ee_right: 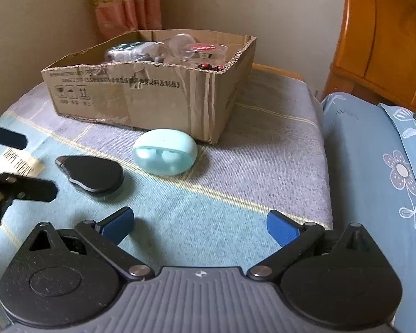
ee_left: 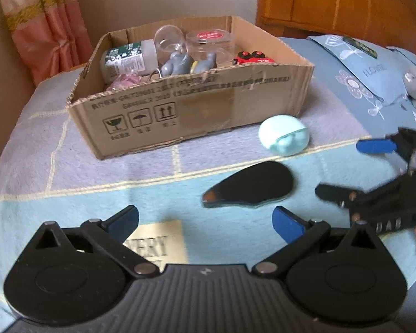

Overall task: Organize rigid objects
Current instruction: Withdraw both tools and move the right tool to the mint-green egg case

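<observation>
Colours and patterns, bed-top lot.

Brown cardboard box [ee_left: 191, 102] with black print and handling symbols; inside, red toy car [ee_left: 253, 57], grey figures [ee_left: 177, 63], clear jar with red lid [ee_left: 211, 41], green-and-white labelled bottle [ee_left: 127, 58]. Mint-green earbud case [ee_right: 165, 151]. Glossy black teardrop-shaped object [ee_right: 93, 173]. Blanket [ee_right: 263, 144] in lilac and light-blue blocks, ruled with pale yellow lines. Blue pillow [ee_right: 374, 149] with white flower outlines. Blue pads on black gripper fingers [ee_right: 280, 229].
</observation>
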`<action>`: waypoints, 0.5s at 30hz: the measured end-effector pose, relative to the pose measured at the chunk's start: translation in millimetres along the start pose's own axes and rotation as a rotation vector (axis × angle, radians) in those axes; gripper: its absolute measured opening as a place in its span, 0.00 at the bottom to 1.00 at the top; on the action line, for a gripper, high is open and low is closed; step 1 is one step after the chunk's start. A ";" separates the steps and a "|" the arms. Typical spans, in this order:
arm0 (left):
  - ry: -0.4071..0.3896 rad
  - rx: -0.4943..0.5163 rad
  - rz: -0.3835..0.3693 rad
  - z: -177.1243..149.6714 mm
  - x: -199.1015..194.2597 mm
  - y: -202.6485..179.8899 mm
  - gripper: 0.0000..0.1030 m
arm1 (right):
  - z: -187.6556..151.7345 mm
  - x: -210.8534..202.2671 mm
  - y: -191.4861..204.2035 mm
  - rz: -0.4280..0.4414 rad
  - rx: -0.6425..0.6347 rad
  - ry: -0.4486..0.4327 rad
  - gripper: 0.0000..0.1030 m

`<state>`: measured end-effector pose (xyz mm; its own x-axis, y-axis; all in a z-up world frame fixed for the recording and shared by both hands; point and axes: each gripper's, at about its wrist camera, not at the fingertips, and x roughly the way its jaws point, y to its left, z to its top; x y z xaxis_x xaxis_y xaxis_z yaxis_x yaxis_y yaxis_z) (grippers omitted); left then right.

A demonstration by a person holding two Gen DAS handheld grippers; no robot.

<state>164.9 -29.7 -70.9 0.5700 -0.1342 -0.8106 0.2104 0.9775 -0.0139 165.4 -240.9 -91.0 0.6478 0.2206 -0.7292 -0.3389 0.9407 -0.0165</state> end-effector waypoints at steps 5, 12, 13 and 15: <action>0.029 -0.105 0.008 2.6 11.5 -15.7 0.99 | -10.9 -8.7 -5.7 0.029 -0.030 -0.020 1.00; 0.038 -0.128 0.090 0.5 24.4 -41.5 0.99 | -18.8 -14.3 -10.9 0.055 -0.056 -0.041 1.00; 0.029 -0.127 0.102 0.8 25.4 -43.8 0.99 | -19.3 -14.4 -11.1 0.058 -0.058 -0.043 1.00; 0.013 -0.153 0.114 1.1 26.6 -46.1 0.99 | -20.3 -15.0 -11.4 0.063 -0.063 -0.047 1.00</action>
<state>171.2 -78.6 -91.2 0.5725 -0.0202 -0.8197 0.0211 0.9997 -0.0098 145.7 -260.2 -93.8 0.6546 0.2919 -0.6974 -0.4215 0.9067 -0.0160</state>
